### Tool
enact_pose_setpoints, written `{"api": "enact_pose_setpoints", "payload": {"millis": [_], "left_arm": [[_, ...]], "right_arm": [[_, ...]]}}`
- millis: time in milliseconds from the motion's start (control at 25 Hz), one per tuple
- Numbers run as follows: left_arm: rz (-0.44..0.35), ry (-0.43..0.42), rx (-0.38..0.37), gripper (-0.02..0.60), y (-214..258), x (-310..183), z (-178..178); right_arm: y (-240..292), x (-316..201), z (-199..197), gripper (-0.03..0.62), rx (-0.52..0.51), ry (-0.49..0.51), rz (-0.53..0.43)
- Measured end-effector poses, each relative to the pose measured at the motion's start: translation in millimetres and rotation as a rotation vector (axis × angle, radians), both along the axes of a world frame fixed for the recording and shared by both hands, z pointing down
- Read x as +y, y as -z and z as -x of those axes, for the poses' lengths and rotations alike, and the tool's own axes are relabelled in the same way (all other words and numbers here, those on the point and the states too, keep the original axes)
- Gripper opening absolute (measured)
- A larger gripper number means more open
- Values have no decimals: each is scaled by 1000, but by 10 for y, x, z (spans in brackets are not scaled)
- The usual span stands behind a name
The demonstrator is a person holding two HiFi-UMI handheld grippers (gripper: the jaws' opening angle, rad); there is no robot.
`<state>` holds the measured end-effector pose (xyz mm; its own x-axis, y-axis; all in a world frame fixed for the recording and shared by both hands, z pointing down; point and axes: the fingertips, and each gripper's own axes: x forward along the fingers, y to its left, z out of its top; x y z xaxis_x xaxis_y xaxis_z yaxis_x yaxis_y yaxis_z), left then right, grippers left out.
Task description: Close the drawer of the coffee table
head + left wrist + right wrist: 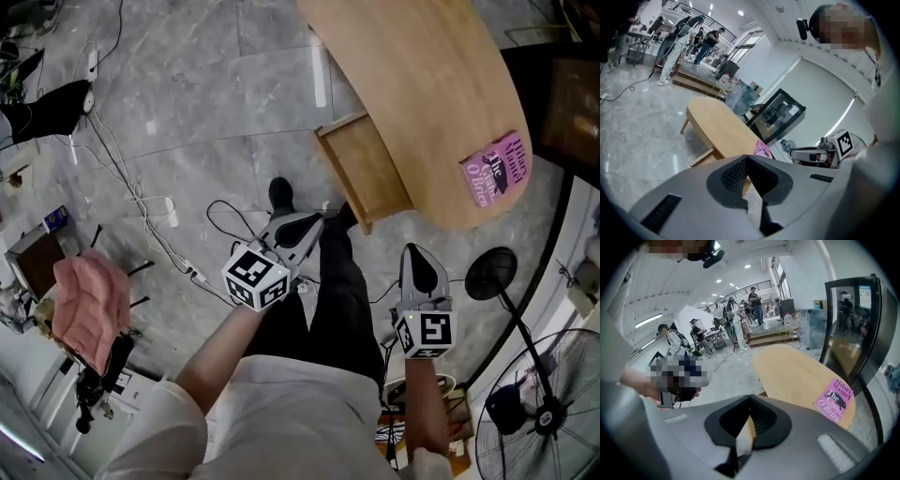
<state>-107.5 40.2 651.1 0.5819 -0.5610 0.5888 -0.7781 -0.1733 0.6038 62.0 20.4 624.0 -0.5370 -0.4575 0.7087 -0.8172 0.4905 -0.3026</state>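
The oval wooden coffee table (422, 84) lies at the upper right of the head view. Its drawer (361, 169) stands pulled out toward the person's legs and looks empty. A pink book (494, 169) rests on the tabletop's near end. My left gripper (305, 225) hangs a little short of the drawer's front, jaws shut on nothing. My right gripper (419, 255) hovers below the table's near end, also shut and empty. The left gripper view shows the shut tips (747, 157) pointing at the table (717, 124) and drawer (705, 157). The right gripper view shows its tips (750, 397) below the table (797, 371) and book (834, 399).
Cables (150, 211) trail over the grey marble floor at the left. A pink cloth (89, 305) lies on gear at the far left. A standing fan (544, 403) and a black round base (490, 274) are at the lower right. A dark glass cabinet (853, 329) stands behind the table.
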Motion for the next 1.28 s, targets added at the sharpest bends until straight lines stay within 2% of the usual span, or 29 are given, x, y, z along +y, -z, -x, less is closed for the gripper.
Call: {"api": "enact_pose_setpoints", "payload": {"millis": [400,1000,1280], "left_arm": [[95,40,26,8,-885,138,-10],[178,30,67,8,-2051,449,-203],[208,47,63,8,-2540,533,-227]], "right_arm": [[-869,155,33,11,19,-10,93],[-1987,467,232,11,22,1,198],[-2357,648,306,11,25,-4,245]]}}
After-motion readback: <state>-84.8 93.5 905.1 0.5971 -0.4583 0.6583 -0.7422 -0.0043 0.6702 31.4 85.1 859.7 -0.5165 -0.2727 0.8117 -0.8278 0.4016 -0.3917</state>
